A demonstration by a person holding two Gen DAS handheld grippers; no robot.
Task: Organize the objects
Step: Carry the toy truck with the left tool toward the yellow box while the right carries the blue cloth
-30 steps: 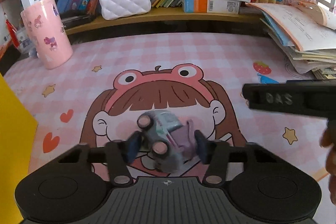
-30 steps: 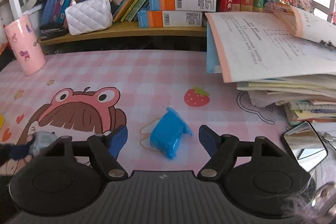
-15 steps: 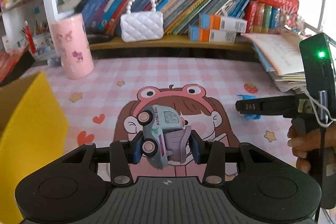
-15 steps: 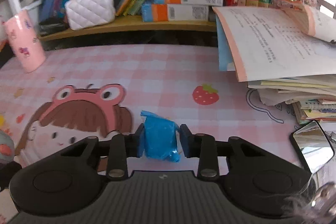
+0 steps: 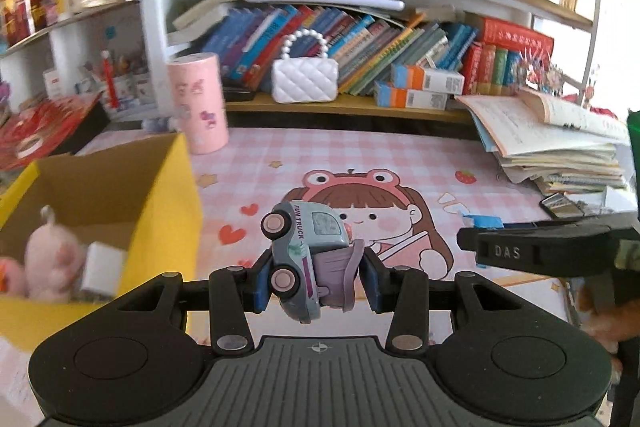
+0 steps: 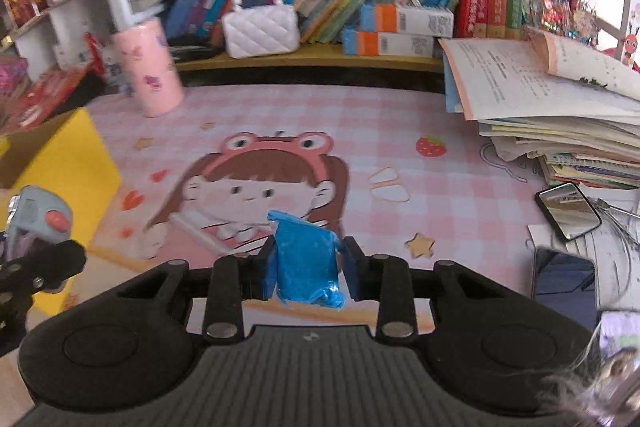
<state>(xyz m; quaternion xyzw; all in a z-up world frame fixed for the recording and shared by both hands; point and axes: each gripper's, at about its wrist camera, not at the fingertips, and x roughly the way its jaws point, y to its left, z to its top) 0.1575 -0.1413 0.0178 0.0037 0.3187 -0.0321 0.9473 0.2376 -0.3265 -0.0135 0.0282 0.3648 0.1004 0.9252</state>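
Pinched: stiff, light toy truck (image 5: 306, 259) in left gripper (image 5: 316, 281), probably soft, crushable blue packet (image 6: 306, 267) in right gripper (image 6: 308, 273), both held mid-body.

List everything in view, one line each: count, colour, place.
grey plastic toy truck: one, grey, held in left claw
crinkled blue plastic packet: one, blue, held in right claw
yellow cardboard box: one, yellow, left on mat
pink plush toy: one, pink, inside box
pink cylindrical tumbler: one, pink, behind box
white quilted handbag: one, white, on shelf
pink checked cartoon mat: one, pink, covering desk
left claw: shut
right claw: shut
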